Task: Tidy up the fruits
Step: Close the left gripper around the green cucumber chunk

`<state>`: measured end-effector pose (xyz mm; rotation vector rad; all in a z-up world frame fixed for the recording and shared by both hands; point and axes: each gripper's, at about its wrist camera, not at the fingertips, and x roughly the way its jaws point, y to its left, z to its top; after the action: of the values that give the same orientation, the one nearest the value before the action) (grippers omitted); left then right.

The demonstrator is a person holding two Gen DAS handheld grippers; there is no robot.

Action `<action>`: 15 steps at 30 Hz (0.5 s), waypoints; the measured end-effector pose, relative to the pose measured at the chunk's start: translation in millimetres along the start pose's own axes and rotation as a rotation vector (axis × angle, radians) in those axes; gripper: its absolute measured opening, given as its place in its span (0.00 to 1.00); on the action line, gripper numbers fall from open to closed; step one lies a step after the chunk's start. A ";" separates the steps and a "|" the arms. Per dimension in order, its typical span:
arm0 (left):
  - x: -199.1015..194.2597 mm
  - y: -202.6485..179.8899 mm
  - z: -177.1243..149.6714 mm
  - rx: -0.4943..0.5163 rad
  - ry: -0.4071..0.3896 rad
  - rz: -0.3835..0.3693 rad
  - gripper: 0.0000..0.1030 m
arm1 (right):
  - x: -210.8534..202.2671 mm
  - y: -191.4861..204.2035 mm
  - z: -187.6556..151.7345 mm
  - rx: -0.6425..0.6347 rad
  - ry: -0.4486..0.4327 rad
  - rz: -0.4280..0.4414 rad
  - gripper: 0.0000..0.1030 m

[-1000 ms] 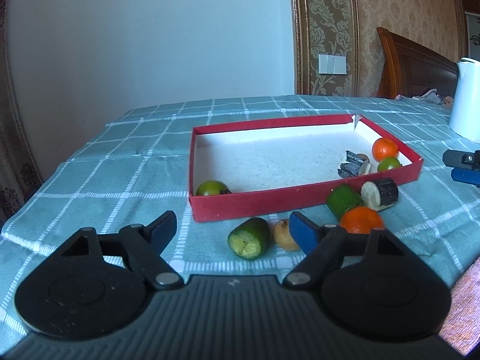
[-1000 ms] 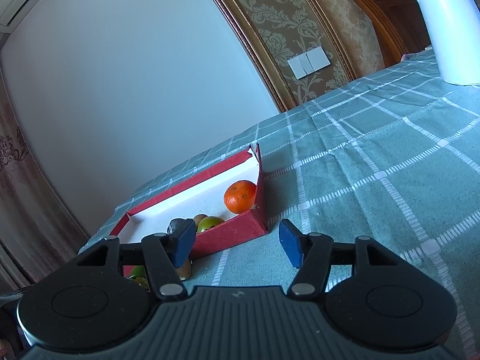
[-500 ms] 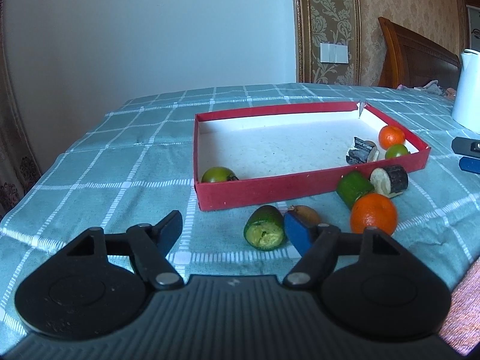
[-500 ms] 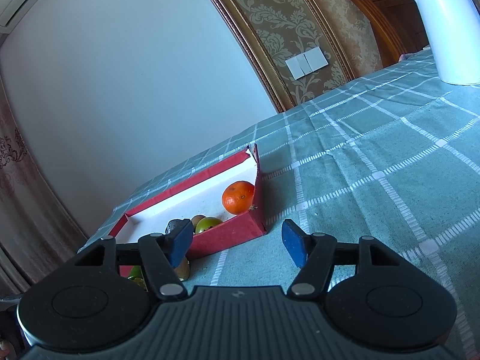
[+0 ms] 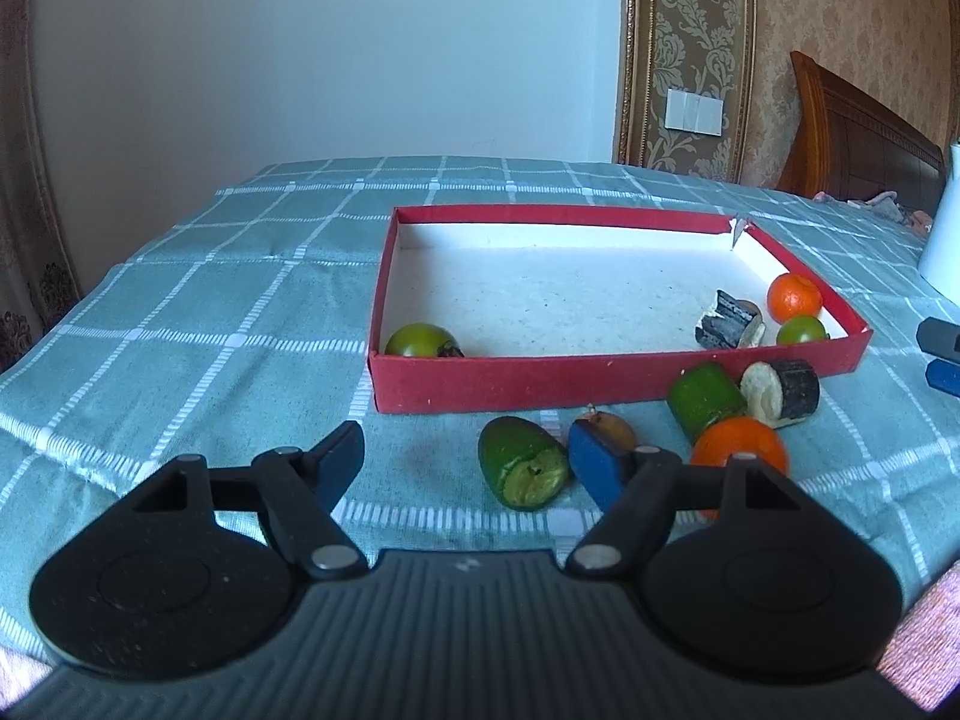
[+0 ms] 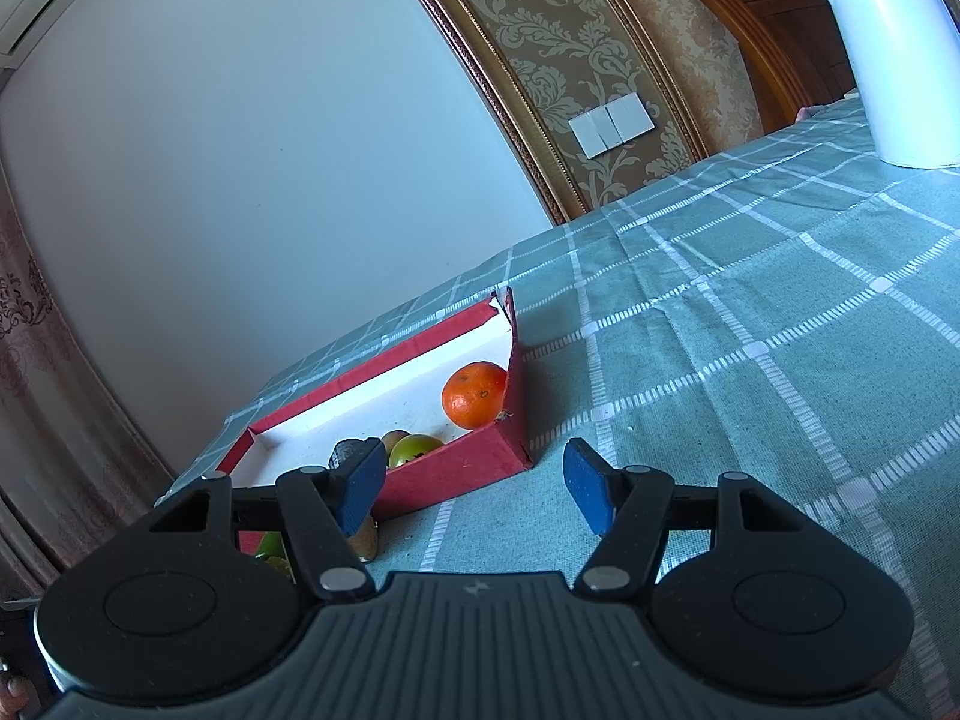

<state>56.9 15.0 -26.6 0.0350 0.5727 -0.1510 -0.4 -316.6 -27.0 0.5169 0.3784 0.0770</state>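
Left wrist view, left to right. Left hand-held gripper (image 5: 465,459): fingers wide apart, nothing between them, low over the bench (image 5: 180,312), which has a teal checked cloth. Red tray (image 5: 540,381) sits ahead on the cloth. Inside it, green tomato (image 5: 422,340) in the near left corner, against the front wall. Toward the right end: dark cut piece (image 5: 728,320), small green fruit (image 5: 801,330), and orange mandarin (image 5: 794,298) by the right wall.

Outside, along the tray's front wall: cut green piece (image 5: 522,463) lying on its side, cut face toward camera, just left of the right fingertip; brown fruit (image 5: 612,425) partly hidden behind that fingertip; green cylinder (image 5: 705,399); dark-skinned slice (image 5: 780,391) touching it; second mandarin (image 5: 739,448) nearest the camera, partly hidden by the finger.

Right wrist view. Right hand-held gripper (image 6: 474,486): fingers apart, holding nothing, pointed at the tray's right end. White kettle (image 6: 888,54) stands far right on the cloth, well apart from the tray
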 end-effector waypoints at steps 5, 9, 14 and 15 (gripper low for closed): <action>-2.5 -5.0 -1.8 -0.022 -0.009 -0.013 0.54 | -0.6 -1.1 -0.1 0.004 -0.001 -0.002 0.63; -2.8 -3.0 -2.5 -0.062 -0.002 -0.050 0.43 | -1.6 -2.4 -0.7 0.009 -0.001 -0.006 0.63; -0.2 3.0 -5.4 -0.148 0.027 -0.099 0.39 | -0.8 -2.5 -0.6 0.014 -0.004 -0.012 0.66; 0.2 1.4 -6.4 -0.147 0.032 -0.105 0.38 | -0.5 -1.9 -0.3 0.014 -0.006 -0.013 0.66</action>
<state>53.9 16.8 -32.1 -0.1353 0.6160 -0.2103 -1.0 -318.2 -28.0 0.5285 0.3766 0.0607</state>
